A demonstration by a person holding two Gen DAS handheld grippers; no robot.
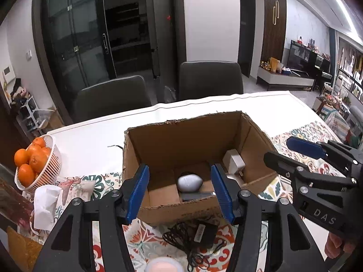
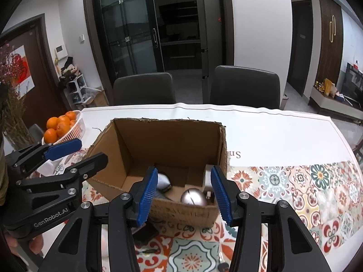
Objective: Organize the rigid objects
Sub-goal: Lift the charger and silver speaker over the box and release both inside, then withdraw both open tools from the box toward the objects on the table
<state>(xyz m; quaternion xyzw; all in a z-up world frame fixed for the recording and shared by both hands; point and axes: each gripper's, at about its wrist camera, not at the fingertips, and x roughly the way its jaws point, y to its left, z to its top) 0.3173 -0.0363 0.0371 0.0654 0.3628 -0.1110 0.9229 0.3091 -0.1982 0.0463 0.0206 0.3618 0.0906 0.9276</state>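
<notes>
Both tongs, left (image 1: 180,191) and right (image 2: 184,195), hang spread and empty over an open cardboard box (image 1: 158,140) on the counter (image 2: 283,136); a grey mouse (image 1: 189,182) lies inside, a black adapter (image 1: 202,232) just outside.

1. My left gripper (image 1: 180,190) has black arms and ribbed blue fingers (image 1: 140,192); my right gripper (image 2: 185,195) matches.
2. The open corrugated cardboard box (image 1: 168,140) is plain brown.
3. Inside it lie a pale grey oval mouse (image 1: 189,182), a white plug adapter (image 1: 233,161) and a shiny silver rounded mouse (image 2: 194,197).
4. The table (image 2: 283,131) is white, with a floral tile-patterned runner (image 2: 306,181) in orange, teal and red.
5. The black power adapter with coiled cord (image 1: 199,233) lies on the runner.
6. The white slotted plastic basket (image 1: 53,158) holds bright orange tangerines (image 1: 31,158).
</notes>
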